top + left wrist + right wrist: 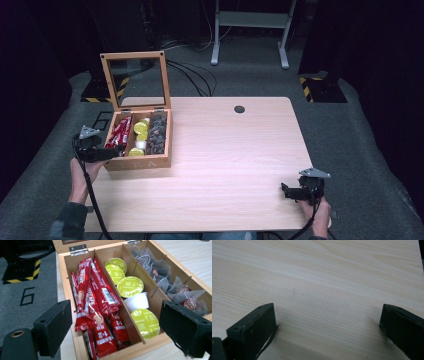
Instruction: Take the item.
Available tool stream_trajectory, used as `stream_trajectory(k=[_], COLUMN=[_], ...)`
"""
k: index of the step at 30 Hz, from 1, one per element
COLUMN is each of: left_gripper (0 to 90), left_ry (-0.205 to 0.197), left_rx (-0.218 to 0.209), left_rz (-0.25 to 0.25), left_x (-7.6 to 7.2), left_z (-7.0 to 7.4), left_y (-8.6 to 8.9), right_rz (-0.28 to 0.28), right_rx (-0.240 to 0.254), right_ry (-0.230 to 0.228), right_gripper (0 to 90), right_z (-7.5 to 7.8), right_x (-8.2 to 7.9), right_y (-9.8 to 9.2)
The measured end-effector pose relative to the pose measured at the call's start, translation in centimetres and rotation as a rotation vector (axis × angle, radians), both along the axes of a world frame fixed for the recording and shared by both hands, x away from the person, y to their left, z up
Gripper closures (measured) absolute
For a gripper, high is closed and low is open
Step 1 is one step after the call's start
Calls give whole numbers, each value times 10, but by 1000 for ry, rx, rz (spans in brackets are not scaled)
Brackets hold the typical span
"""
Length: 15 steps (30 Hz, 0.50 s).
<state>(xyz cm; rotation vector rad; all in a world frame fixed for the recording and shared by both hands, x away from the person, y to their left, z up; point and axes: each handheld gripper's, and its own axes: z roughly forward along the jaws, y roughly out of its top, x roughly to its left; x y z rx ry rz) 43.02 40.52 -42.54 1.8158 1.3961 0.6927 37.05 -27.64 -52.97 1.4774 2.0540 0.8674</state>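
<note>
Claws (112, 325) (327, 327) gape, left over box (65, 270).

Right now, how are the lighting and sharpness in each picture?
High view: table lit, surroundings very dark, image soft. Left gripper view: wooden box bright and fairly sharp, red sachets slightly glossy. Right gripper view: even light, soft shadows beside the jaws, wood grain clear.

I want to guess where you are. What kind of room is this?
Probably a lab or recording room: a pale wooden table on grey carpet, yellow-and-black hazard tape on dark stands, and black cables across the floor.
</note>
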Motion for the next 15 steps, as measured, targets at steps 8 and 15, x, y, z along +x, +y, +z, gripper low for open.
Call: stream_trajectory(k=[8,15], left_gripper=[147,225], left_ry=[-4,16], left_rx=[9,24], left_rz=[11,6], left_x=[19,37], left_z=[-1,-3], left_y=[4,5], right_rz=[0,0], right_rx=[1,3], right_ry=[0,-2], right_gripper=[1,1], right_z=[0,0], right_x=[0,0], right_y=[0,0])
